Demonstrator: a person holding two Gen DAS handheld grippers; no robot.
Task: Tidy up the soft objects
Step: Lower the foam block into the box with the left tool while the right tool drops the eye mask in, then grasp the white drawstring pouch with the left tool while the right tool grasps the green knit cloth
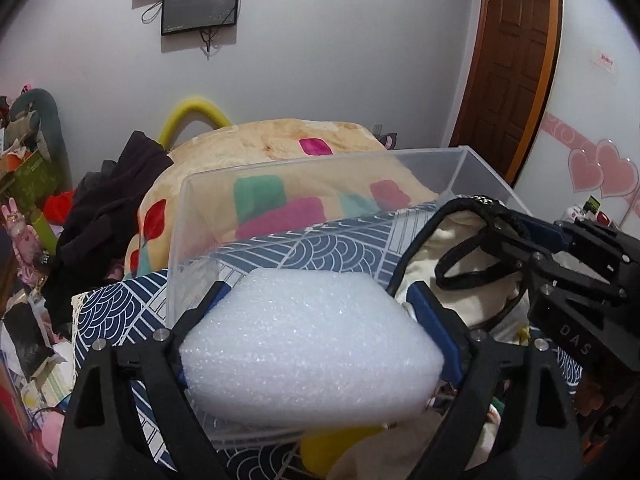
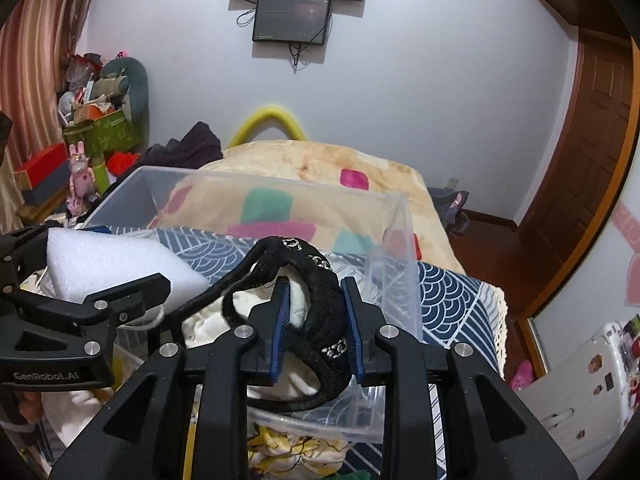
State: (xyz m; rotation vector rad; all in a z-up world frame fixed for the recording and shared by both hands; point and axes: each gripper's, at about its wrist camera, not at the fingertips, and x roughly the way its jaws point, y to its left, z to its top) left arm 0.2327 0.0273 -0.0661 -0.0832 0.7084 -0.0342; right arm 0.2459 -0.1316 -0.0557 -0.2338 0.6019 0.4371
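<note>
Foam block (image 1: 308, 344), white and coarse-grained, clamped between the left gripper (image 1: 320, 320) fingers above the near wall of a clear plastic bin (image 1: 460, 168). Right gripper (image 2: 314, 320) fingers pinch a cream garment (image 2: 296, 304) trimmed in black, with silver studs, over the bin's near right corner.

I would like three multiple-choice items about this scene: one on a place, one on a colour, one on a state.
1. Where is the clear plastic bin?
A. on the blue wave-pattern cloth
B. on the floor
C. on the wall

2. What colour is the foam block?
A. red
B. white
C. green

3. How is the right gripper?
A. wide open, nothing in it
B. shut on the black strap
C. out of view

Answers: 1 A, the cloth lies under the bin. 2 B, the left gripper squeezes white foam. 3 B, the pads clamp the strap.
</note>
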